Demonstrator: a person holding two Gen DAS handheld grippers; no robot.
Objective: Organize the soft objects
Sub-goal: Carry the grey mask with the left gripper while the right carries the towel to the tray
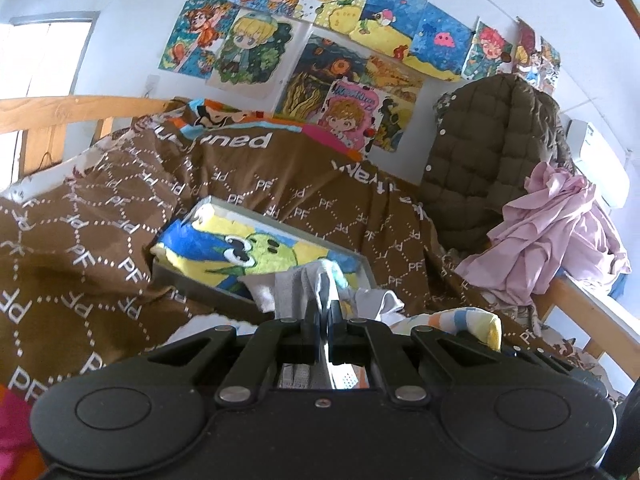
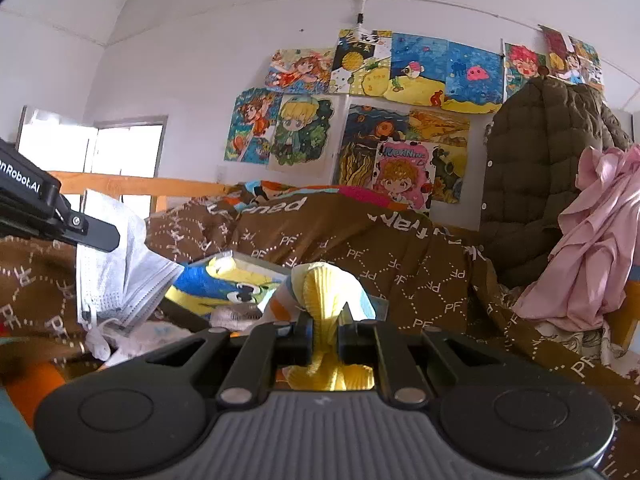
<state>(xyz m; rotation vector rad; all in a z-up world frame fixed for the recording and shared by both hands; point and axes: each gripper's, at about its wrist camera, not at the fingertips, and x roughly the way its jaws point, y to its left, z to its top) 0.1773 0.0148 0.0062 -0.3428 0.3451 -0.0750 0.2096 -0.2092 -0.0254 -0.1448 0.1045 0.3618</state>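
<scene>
We hold two tongs over a messy bed. Our left tongs (image 1: 325, 312) are pinched tight on a white face mask (image 2: 120, 264). It hangs from the tips, near the left side of the bed. Our right tongs (image 2: 325, 330) are pinched on a yellow sock (image 2: 324, 292), which sticks up between the tips and bunches behind them. Just past both tongs lies one flat painted picture (image 1: 240, 248) with a green cartoon face, resting on one brown blanket (image 1: 100, 240) with white letters. Far right, one brown puffy coat (image 1: 480, 152) hangs up, and one pink cloth (image 1: 560, 232) is draped beside it. Many colourful drawings (image 1: 320, 40) are stuck on the far wall; we cannot count them exactly.
</scene>
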